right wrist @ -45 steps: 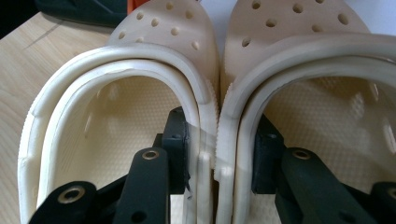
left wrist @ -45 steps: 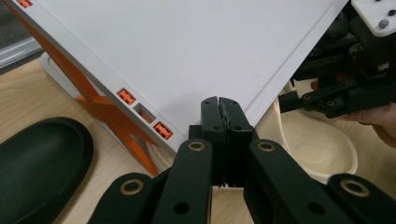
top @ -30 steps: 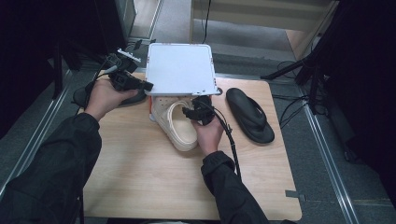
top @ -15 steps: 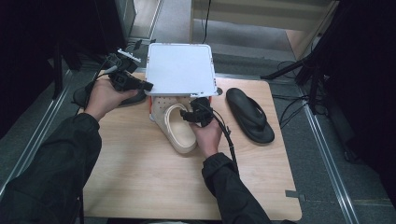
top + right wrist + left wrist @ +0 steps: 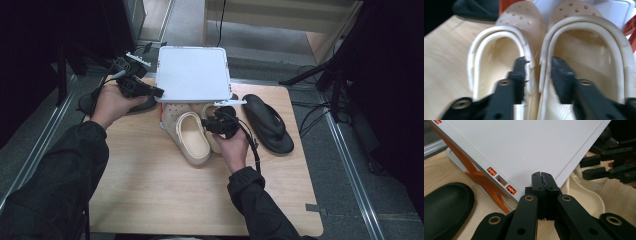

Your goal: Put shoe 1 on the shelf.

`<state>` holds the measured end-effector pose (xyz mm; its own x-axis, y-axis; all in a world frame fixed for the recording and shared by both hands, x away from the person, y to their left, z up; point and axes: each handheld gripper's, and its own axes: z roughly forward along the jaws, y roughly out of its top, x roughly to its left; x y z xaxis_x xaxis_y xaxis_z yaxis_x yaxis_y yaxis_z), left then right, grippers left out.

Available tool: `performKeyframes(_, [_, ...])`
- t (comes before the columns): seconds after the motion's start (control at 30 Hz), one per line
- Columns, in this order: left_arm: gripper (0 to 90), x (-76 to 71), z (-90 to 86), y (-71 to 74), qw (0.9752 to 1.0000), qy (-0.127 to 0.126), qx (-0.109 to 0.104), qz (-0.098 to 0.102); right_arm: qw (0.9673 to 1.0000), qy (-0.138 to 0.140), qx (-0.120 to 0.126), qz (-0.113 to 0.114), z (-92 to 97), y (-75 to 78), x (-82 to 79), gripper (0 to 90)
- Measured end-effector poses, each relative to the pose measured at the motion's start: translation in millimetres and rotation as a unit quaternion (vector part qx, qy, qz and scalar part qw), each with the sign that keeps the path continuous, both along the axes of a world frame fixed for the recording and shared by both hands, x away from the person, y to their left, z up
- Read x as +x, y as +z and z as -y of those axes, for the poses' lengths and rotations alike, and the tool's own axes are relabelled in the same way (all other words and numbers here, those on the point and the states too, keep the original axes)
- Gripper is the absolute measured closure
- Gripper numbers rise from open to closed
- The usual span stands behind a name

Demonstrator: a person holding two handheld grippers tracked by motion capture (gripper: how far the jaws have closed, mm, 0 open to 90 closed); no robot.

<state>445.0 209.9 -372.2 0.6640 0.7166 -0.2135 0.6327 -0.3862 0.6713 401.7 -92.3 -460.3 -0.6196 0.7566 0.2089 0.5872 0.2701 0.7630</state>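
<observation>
Beige clogs (image 5: pixel 541 50) side by side on bench (image 5: pixel 165 195) | my right tool (image 5: pixel 537 70) has been closing, astride their inner walls, seemingly untouching | left tool (image 5: pixel 543 185) clamps lid (image 5: pixel 524 147) corner.

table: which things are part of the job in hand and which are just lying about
In the job:
- white lid, pinched at its edge by the left gripper
- beige clogs, their touching inner walls between the right gripper

Lying about:
- black sandals
</observation>
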Motion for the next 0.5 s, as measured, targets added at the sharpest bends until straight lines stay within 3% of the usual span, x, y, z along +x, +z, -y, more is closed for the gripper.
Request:
performKeyframes(0.27, [90.0, -0.1, 0.1, 0.2, 1.0000, 0.001, 0.001, 0.000, 0.9998, 0.018, 0.008, -0.010, 12.6, -4.4, -19.3, 90.0])
performKeyframes(0.4, [90.0, -0.1, 0.1, 0.1, 1.0000, 0.002, 0.002, 0.001, 0.9993, 0.035, 0.006, -0.003, 15.5, -5.3, -33.1, 90.0])
performKeyframes(0.5, [90.0, 0.3, 0.0, 0.3, 1.0000, 0.001, 0.002, -0.001, 0.9988, 0.045, 0.007, 0.015, 17.2, -7.2, -44.8, 90.0])
